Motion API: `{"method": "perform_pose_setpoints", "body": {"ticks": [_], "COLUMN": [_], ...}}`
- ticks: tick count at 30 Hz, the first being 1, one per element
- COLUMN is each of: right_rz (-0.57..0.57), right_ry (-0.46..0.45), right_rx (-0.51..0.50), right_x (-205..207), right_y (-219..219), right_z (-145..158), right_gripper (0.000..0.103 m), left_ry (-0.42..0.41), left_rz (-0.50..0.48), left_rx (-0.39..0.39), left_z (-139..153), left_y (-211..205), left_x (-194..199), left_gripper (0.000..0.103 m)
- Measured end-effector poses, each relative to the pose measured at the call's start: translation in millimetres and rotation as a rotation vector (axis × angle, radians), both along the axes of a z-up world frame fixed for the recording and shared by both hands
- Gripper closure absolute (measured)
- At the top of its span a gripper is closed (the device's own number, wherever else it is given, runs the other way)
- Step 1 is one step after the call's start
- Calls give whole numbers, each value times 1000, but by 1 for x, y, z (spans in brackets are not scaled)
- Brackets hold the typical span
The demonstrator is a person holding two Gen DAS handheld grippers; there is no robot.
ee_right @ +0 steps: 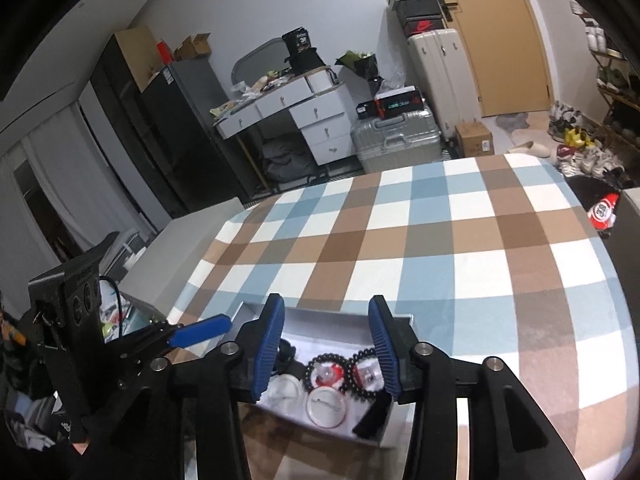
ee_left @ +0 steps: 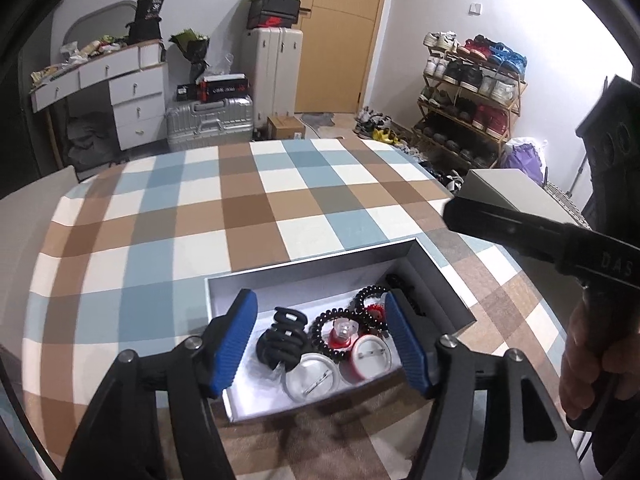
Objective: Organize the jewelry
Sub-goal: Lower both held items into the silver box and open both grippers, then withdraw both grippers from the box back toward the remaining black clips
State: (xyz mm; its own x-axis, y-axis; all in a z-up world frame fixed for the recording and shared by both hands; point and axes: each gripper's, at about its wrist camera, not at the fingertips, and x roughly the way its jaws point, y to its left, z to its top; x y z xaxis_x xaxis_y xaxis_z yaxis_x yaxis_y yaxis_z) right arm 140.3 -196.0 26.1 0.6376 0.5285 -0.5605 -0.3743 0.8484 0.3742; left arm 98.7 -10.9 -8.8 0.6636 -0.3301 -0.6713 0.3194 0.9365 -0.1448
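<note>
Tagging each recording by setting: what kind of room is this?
Likely a bedroom or lived-in home room: a full shoe rack, stacked suitcases, a white drawer desk and a checked tablecloth.

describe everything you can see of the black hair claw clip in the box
The black hair claw clip looks like glossy plastic, with curved, looped teeth that interlock. It lies on its side on the white floor of the open box, toward the left side. Its lower end rests against or slightly over the clear round pin badge; a black beaded bracelet sits just to its right. Neither gripper touches it. In the right wrist view it is mostly hidden behind a blue finger pad.
</note>
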Motion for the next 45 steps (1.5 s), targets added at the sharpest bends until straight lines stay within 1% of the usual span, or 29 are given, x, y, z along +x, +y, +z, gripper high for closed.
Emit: {"method": "perform_pose_setpoints", "body": {"ticks": [2,5,7,12,13,15,18,21,24,25,31,35,39,45], "right_rz": [-12,-24,-27,-29,-30,-32,-35,-40,-41,-38,-22,-15,24,71], "right_ry": [-9,-33,-56,-122,-131,-152,-188,-222,-236,-235,-203,-149,-89,-40], "right_rx": [0,-9,-23,-49,-54,-74,-109,-126,-138,-142,-203,-224,-227,-293], "right_x": [-7,-22,-32,-63,-67,-78,-94,-110,-125,-130,-151,-160,-166,-175], "right_y": [-3,-5,-5,-1,0,2,6,6,5,5,9,10,16,31], "right_z": [2,7,11,17,17,17,16,14,10,8,-15,-33,-53,-79], "right_gripper": [55,46,41,22,19,11,7,0,0,0,0,0,0,1], "left_ry": [-11,-34,-51,-97,-103,-120,-142,-148,-150,-150,-111,-71,-38,5], "left_rz": [12,29,41,64,68,82,103,108,126,131,161,174,211,245], "left_rx": [4,9,11,17,20,32,46,43,19,10,-10,-10,-22,-45], "left_z": [3,7,9,15,15,15,13,10,7,5,-14,-28,-40,-52], "left_y": [1,4,6,9,9,8,10,14,19,21,31,36,45,53], "left_x": [-5,-13,-20,-38,-40,-46,-54,-63,-72,-75,-91,-100,-110,-120], "left_gripper": [39,36,30,25,23,19,18,11,2,1,1,1,1,1]}}
